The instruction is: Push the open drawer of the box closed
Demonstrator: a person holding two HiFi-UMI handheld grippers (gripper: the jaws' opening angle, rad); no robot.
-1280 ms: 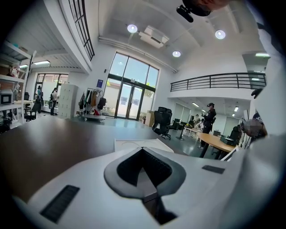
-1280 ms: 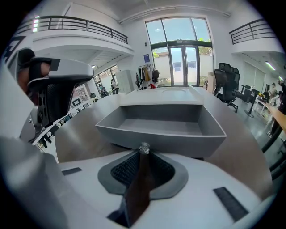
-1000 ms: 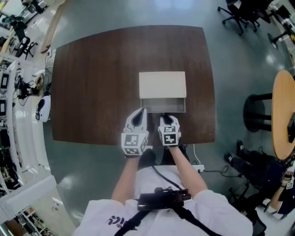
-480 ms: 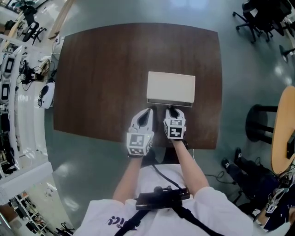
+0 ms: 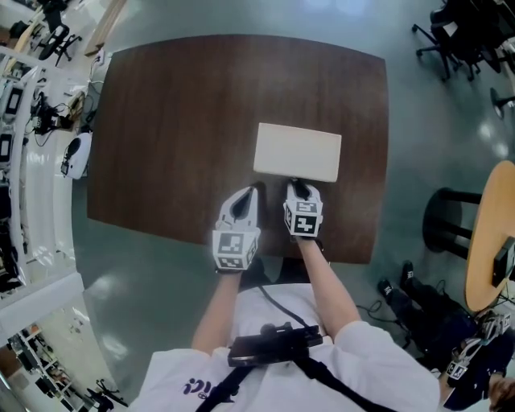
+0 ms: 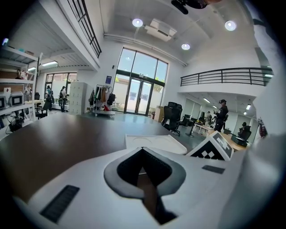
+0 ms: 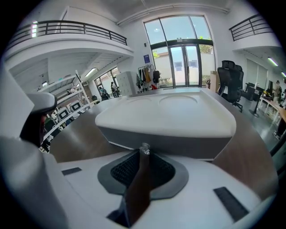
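Right gripper (image 5: 297, 187): jaws together, nothing held, tips at the box (image 5: 298, 151) front, seemingly touching the drawer (image 7: 178, 144) knob (image 7: 144, 148). Drawer sits flush in the box, near the middle of the table (image 5: 177, 113). Left gripper (image 5: 255, 190): jaws together, empty, just beside the box's near left corner

This is a big, bright lab or office hall. In the head view, rolling chairs (image 5: 471, 24) stand upper right and shelves (image 5: 16, 145) with machines line the left edge. Tall glass doors (image 6: 134, 96) show mid-frame in the left gripper view.
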